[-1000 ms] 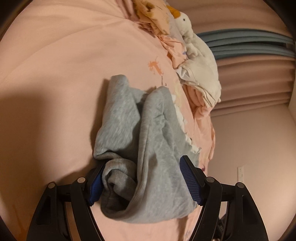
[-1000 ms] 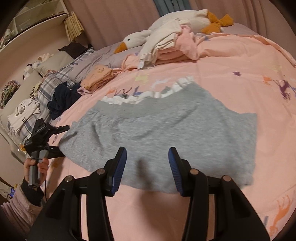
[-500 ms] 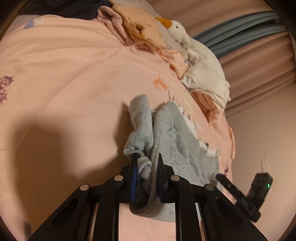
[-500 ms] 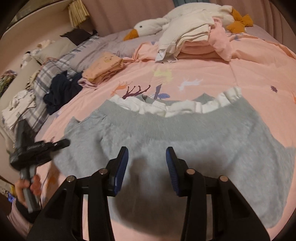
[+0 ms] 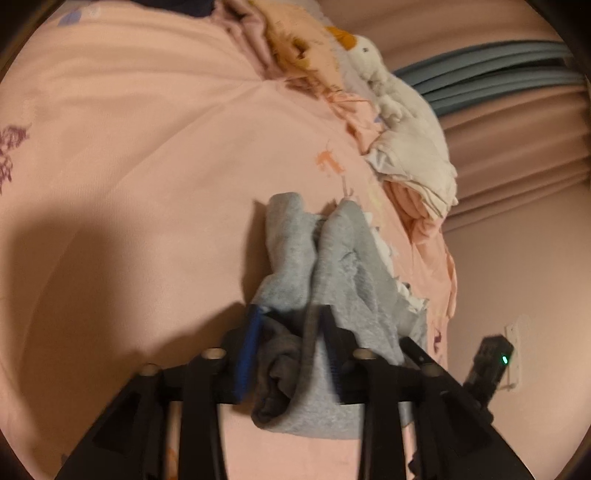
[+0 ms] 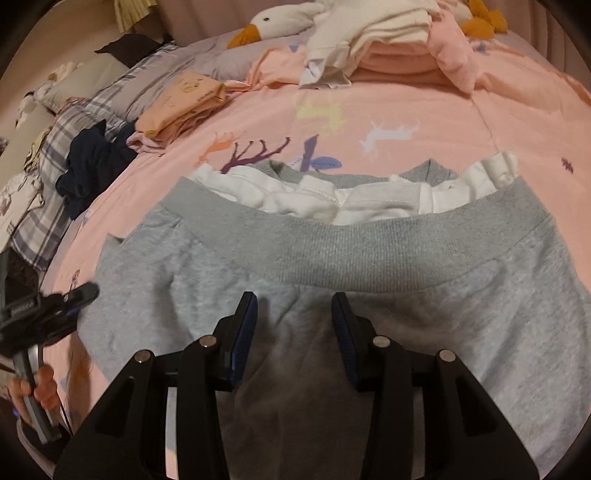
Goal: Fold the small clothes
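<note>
Your left gripper [image 5: 288, 332] has a bunched end of the grey sweatshirt [image 6: 369, 295] between its fingers; the jaws sit partly apart with cloth wadded in the gap, and the blur means you cannot tell whether they truly bite or only cradle it. Your right gripper [image 6: 293, 317] hangs over the middle of the garment just below the ribbed hem band [image 6: 388, 240]; jaws apart, nothing between them.

The sweatshirt lies mostly flat on the pink bedspread [image 6: 406, 110]; a white frilled lining [image 6: 351, 199] shows past the band; the left-hand end is lifted and crumpled.

Risks from here, as judgement:
- loose left hold; lifting or dragging may let the wad slip out and collapse the fold;
- the grip holds a lump, not a clean edge; any fold made from it would likely come out skewed and thick;
- pulling without the right gripper pinning the body may slide the whole garment across the slick cover;
- closing the right jaws where they hover may pinch bedspread along with the cloth;
- the folded pile [image 6: 399, 51] and plush goose [image 6: 280, 18] lie well apart; low snag risk.
</note>
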Demonstrator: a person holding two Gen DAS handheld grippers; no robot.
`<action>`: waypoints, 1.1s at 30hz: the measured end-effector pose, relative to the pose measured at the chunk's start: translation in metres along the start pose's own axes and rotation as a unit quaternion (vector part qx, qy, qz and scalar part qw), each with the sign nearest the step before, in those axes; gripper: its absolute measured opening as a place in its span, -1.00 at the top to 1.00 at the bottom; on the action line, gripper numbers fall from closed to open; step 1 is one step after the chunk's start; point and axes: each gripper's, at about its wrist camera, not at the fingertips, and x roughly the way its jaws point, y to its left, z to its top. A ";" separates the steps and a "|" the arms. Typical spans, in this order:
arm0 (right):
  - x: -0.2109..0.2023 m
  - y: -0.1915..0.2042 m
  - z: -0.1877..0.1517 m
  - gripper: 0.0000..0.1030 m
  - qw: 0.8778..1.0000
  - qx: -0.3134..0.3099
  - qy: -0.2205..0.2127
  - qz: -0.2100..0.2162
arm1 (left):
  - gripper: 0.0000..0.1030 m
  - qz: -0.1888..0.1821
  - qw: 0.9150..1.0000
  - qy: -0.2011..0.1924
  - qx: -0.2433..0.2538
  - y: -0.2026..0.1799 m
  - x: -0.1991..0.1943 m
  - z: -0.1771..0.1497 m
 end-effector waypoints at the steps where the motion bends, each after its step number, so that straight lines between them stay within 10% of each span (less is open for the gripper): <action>1: -0.003 0.001 -0.001 0.18 1.000 -0.006 -0.003 -0.002 | 0.03 -0.004 1.000 0.003 -0.006 0.001 0.001 0.000; 16: -0.018 0.006 -0.003 0.18 0.999 -0.006 -0.024 0.025 | -0.15 -0.033 0.998 0.051 0.018 -0.022 0.044 0.017; 19: -0.010 0.003 -0.001 0.18 1.000 -0.001 -0.016 0.014 | 0.56 -0.009 0.999 0.047 0.023 -0.023 0.045 0.015; 33: -0.023 -0.001 -0.009 0.30 0.999 -0.002 -0.023 0.031 | 0.66 0.010 0.995 -0.001 0.099 -0.070 0.015 0.004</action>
